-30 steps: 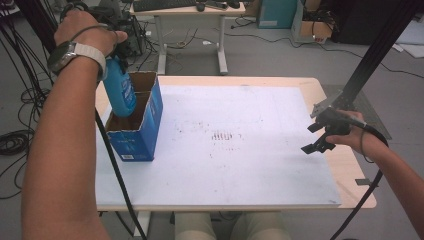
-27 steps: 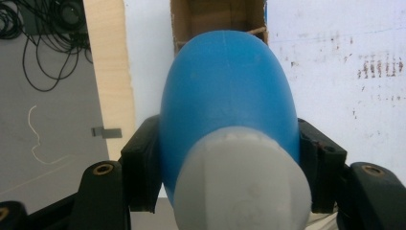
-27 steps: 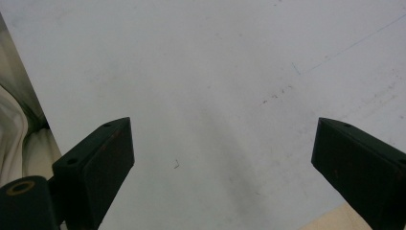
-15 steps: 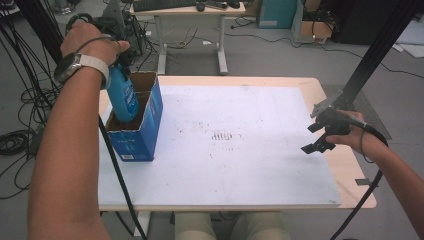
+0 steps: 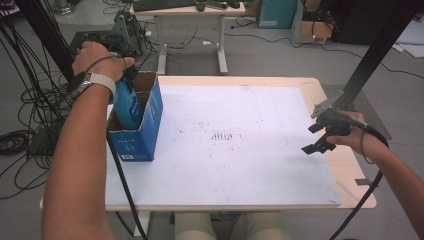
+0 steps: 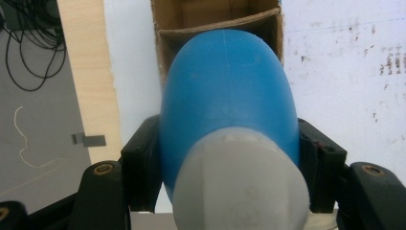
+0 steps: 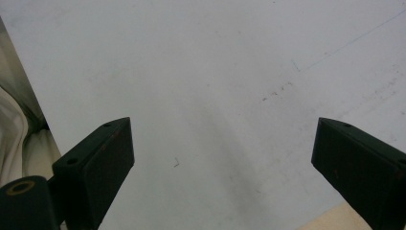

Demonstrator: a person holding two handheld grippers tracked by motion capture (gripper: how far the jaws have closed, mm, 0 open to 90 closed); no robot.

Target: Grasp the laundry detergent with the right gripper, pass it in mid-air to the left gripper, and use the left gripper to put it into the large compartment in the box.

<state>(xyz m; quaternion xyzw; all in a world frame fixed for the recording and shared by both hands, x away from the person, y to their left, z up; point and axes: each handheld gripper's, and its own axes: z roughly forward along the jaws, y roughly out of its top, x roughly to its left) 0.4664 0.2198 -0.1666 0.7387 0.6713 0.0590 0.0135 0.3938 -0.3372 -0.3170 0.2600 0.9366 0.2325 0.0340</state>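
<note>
High view: left gripper (image 5: 127, 82) sits at about 10 o'clock of the surface (image 5: 240, 170), above the open blue cardboard box (image 5: 137, 132) that stands on the surface's left part, and it pinches the top end of a blue bottle (image 5: 128, 107). The bottle hangs roughly upright with its lower part already inside the box's open top; whether its base touches the box floor, cannot tell. Right gripper (image 5: 320, 135) hovers at about 3 o'clock, near the right edge of the white sheet, jaws spread, holding nothing, well apart from the box. White sheet between them is bare apart from some dark smudges near the middle. Left gripper view: the two black jaws press on either side of the blue bottle (image 6: 225, 96) just below its grey cap (image 6: 239, 187), firm pinch; looking down along the bottle, the box (image 6: 215, 21) shows at 12 o'clock with brown inner walls and a cardboard divider, and the bottle body points into the nearer compartment. Wooden rim of the surface (image 6: 81, 72) runs at 9 o'clock, floor cables beyond it. Right gripper view: right gripper (image 7: 222, 158) jaws stand wide apart over plain white sheet, nothing between them. Judgement on progress: placing the bottle into the box looks mostly done, bottle is partway in and lined up; left to do is lowering it to the bottom, opening the left gripper and pulling clear.
</note>
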